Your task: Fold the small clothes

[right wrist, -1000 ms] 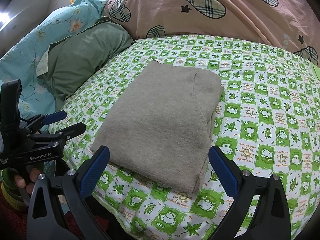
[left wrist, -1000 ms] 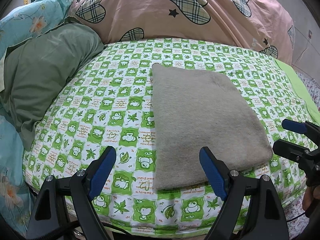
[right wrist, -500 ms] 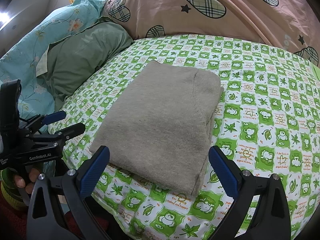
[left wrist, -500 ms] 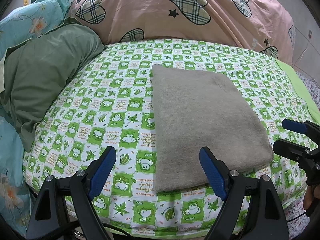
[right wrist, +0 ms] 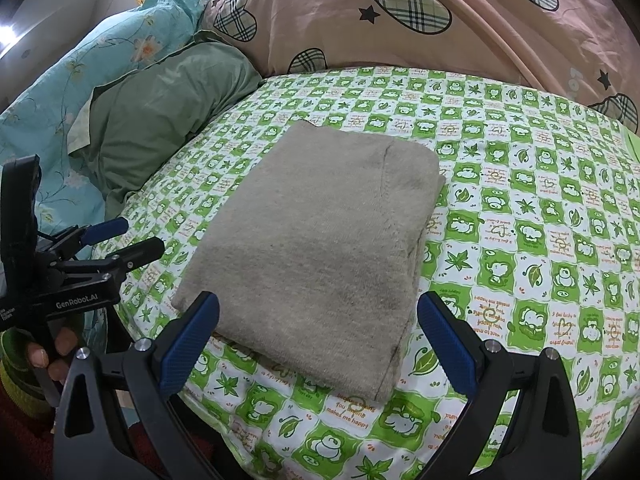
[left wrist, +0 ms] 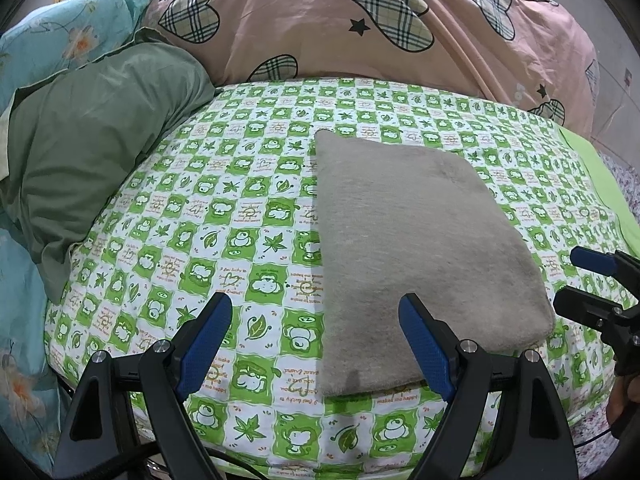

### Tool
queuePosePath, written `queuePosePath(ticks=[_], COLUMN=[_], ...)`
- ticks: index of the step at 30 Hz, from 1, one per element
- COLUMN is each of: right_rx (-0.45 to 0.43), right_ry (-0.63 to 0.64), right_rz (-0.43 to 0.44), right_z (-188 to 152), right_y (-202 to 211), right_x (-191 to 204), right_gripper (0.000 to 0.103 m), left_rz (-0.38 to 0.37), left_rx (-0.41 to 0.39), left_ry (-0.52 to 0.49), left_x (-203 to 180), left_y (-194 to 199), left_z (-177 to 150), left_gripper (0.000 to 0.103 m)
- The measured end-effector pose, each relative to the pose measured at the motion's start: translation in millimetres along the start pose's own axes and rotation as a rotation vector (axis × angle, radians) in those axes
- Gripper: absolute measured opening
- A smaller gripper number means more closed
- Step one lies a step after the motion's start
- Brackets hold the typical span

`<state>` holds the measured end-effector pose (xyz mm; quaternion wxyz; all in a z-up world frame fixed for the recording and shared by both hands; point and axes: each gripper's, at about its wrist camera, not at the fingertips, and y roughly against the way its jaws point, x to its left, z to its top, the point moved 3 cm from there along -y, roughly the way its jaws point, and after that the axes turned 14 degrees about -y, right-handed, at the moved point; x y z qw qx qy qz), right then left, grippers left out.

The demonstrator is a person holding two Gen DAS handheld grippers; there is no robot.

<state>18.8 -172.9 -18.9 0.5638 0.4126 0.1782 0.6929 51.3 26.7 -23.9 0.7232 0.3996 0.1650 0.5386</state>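
Hovering at the near edge of the bed, the left gripper (left wrist: 316, 334) is held with its blue-padded fingers (left wrist: 206, 344) spread wide and nothing between them. The right gripper (right wrist: 318, 338) is likewise held wide apart and empty, low in front of the mattress edge.

Between and beyond both grippers, the folded grey garment (left wrist: 416, 248) is laid flat as a neat rectangle on the green-and-white checked sheet (left wrist: 240, 216). Its near edge is set close to the front edge of the bed; its nearest corner is just beside the left gripper's right finger, though contact cannot be judged.

Bare patterned sheet is seen on all sides of the garment, widest to the left and behind it. The sheet is bounded on the left by a green pillow (left wrist: 92, 140) with a teal floral pillow (left wrist: 80, 28) behind it, and at the back by a pink quilt (left wrist: 360, 20) printed with plaid hearts.

From the right wrist view, the stacked layers along the garment's right side (right wrist: 404, 308) and a seam near its far end are shown, as is the left gripper's body (right wrist: 80, 272) gripped by a hand (right wrist: 52, 356). From the left wrist view, only the smooth top is shown, with the right gripper's finger tips (left wrist: 592, 280) at the frame's right edge.
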Motion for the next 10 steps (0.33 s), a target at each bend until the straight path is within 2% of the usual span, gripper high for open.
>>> queuePosePath(ticks=[6,10], right_rx=[0.022,0.027], right_ry=[0.009,0.018], right_rz=[-0.012,-0.013], right_z=[1.5,1.9], right_y=[-7.8,-10.8], right_x=[0.2,1.5], right_gripper=[0.099,0.099], left_rz=[0.021,0.003], left_rx=[-0.008,-0.003], left_ry=[0.003,-0.012], left_x=[2.6,-2.5], left_y=[-1.0,-3.0], left_z=[-1.3,-1.7], left_gripper=[0.086,0.086])
